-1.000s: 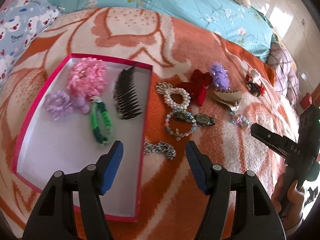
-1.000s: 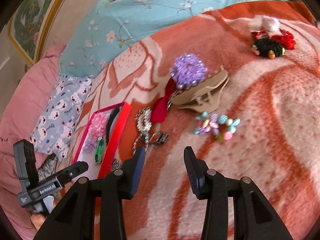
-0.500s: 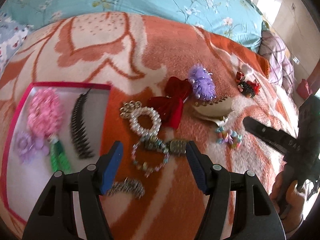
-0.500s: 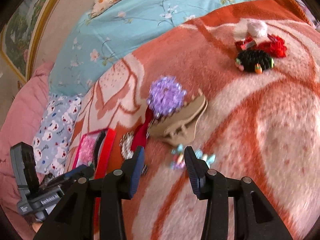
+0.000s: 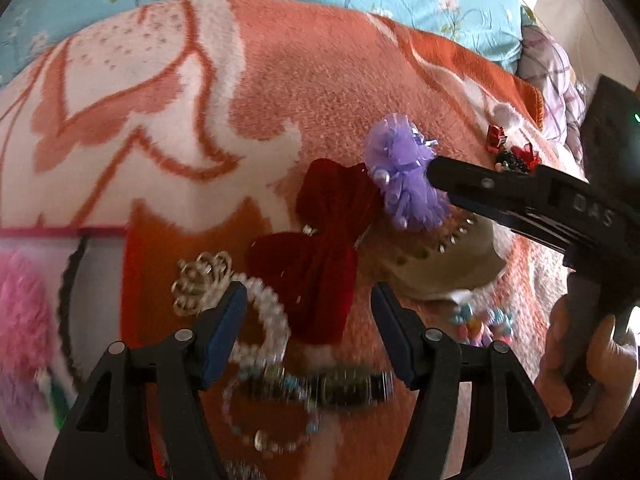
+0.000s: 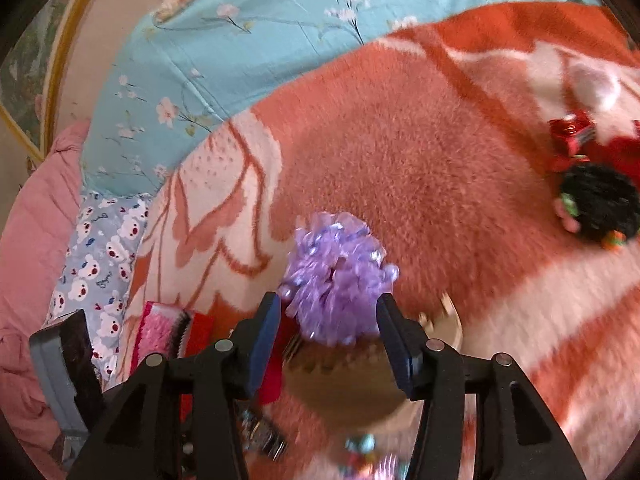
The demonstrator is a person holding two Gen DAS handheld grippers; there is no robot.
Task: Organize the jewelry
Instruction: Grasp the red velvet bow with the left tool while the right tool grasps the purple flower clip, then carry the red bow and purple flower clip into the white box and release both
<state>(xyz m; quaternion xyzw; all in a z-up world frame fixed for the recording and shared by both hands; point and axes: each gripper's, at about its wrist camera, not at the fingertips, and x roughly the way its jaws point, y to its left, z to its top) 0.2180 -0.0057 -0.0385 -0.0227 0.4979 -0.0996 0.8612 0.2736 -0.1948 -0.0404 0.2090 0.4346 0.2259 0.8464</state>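
Observation:
My left gripper (image 5: 306, 296) is open, its fingers on either side of a dark red velvet bow (image 5: 320, 240) on the blanket. A pearl bracelet (image 5: 268, 320) with a gold charm lies by its left finger. A watch (image 5: 340, 388) and a bead bracelet (image 5: 272, 424) lie under it. My right gripper (image 6: 328, 312) is open, its fingers on either side of a purple ruffled scrunchie (image 6: 336, 272), which also shows in the left wrist view (image 5: 404, 176). A beige claw clip (image 6: 352, 376) lies just below the scrunchie.
The pink-rimmed box (image 5: 60, 232) at left holds a pink scrunchie (image 5: 24, 312) and a black comb (image 5: 68, 280). A black scrunchie (image 6: 596, 204) and red clips (image 6: 572, 136) lie at far right. Colourful beads (image 5: 480, 320) lie right of the bow. Blue floral bedding (image 6: 280, 40) lies beyond the blanket.
Both grippers have moved forward and lower over the blanket. The left one now straddles the red bow. The right one now straddles the purple scrunchie. Both stay open.

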